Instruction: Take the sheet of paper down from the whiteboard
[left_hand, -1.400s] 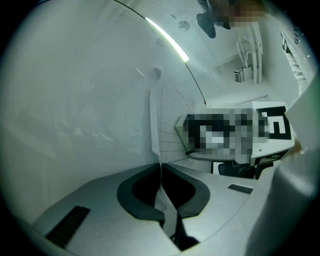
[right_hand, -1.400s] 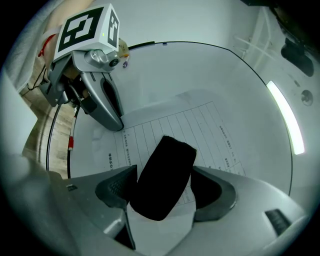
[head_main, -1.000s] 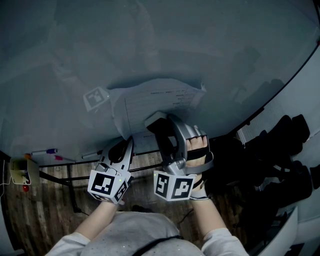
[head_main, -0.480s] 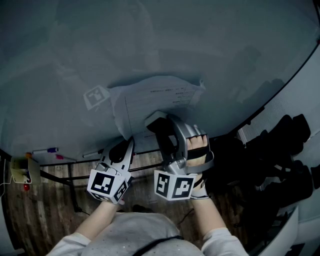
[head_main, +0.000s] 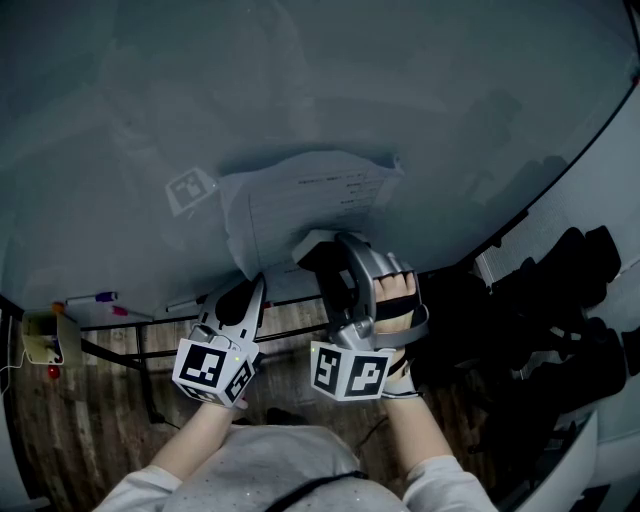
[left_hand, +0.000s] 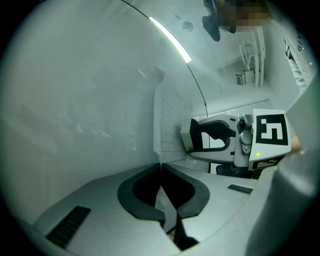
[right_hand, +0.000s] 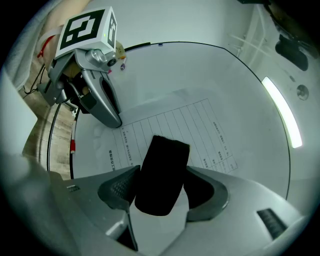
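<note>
The printed sheet of paper (head_main: 310, 200) lies bowed against the whiteboard (head_main: 300, 80). My left gripper (head_main: 256, 284) is shut on the sheet's lower left edge; in the left gripper view the paper (left_hand: 170, 125) runs straight into the closed jaws (left_hand: 161, 167). My right gripper (head_main: 315, 245) points at the sheet's lower middle. In the right gripper view a black block (right_hand: 162, 172) lying on the paper (right_hand: 200, 130) sits between the jaws, which are closing; a dark gap shows on the block's right side. The left gripper (right_hand: 115, 122) shows at upper left there.
A square-marker tag (head_main: 190, 192) is stuck on the board left of the sheet. Markers (head_main: 95, 299) lie on the board's ledge. Below are a wooden floor (head_main: 80, 430) and dark bulky objects (head_main: 560, 300) at right.
The sheet's top right corner has drawn slightly left and its top edge bows more. Both grippers stay in place.
</note>
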